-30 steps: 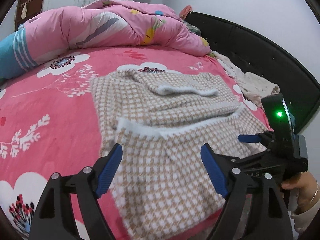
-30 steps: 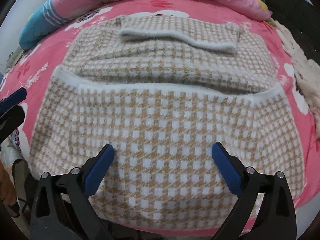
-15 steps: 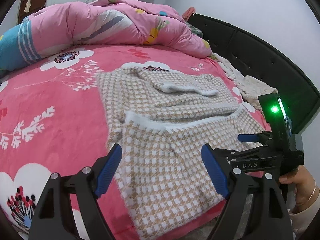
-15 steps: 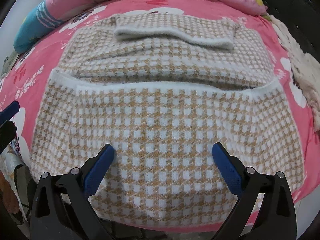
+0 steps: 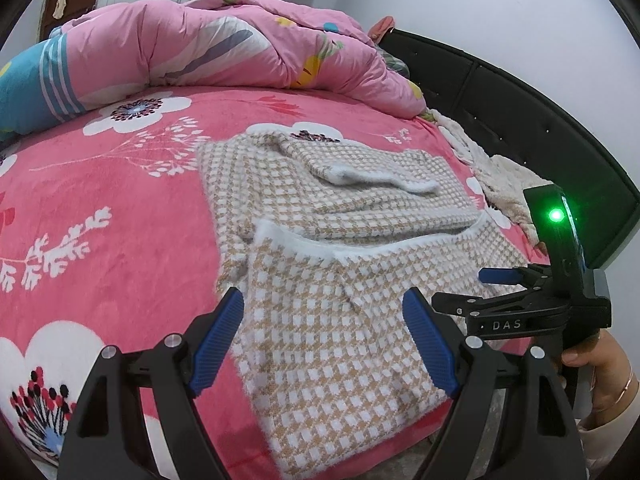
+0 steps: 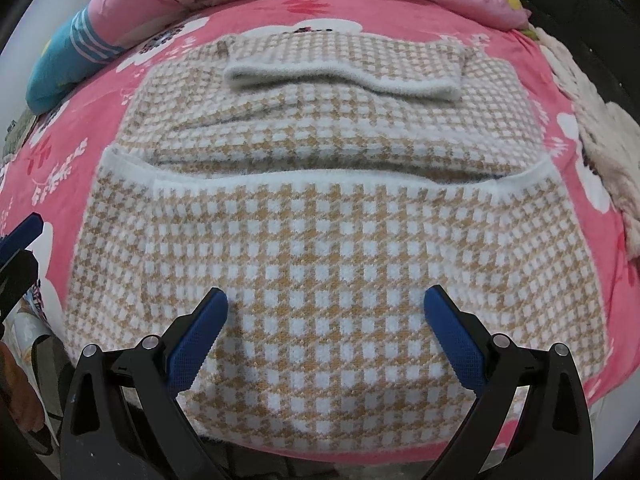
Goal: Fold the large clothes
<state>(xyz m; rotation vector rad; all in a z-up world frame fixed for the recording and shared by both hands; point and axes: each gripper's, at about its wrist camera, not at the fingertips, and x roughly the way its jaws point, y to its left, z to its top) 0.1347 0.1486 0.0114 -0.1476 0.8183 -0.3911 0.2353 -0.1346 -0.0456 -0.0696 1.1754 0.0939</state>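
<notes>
Checked sweater [image 6: 332, 248] flat on pink bedspread [image 5: 100, 220], beyond both grippers' spread jaws.

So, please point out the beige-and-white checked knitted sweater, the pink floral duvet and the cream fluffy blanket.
Beige-and-white checked knitted sweater [image 6: 328, 248]: right wrist view, on the folded-over front panel.
Pink floral duvet [image 5: 224, 44]: left wrist view, on its bunched middle.
Cream fluffy blanket [image 5: 506, 178]: left wrist view, on its heaped part beside the headboard.
</notes>
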